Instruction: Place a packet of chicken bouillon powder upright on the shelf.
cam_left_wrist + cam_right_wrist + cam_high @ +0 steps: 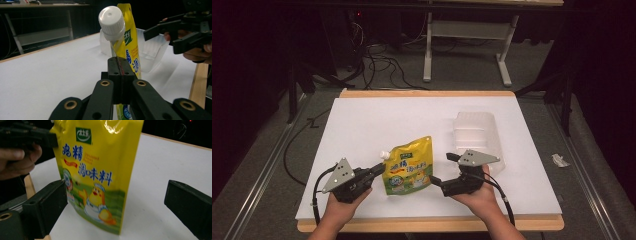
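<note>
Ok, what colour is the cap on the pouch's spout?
White. The cap shows best in the left gripper view, atop the yellow pouch.

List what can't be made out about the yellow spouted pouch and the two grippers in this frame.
- Pouch lower edge: in the left gripper view the left gripper clamps it and blocks everything below.
- Pouch top and cap: cut off by the top edge in the right gripper view.
- Small print on the pouch: too small in the high view.
- Clear plastic tray: its compartments are washed out against the white table.
- Right gripper: open, fingers off the pouch.
</note>
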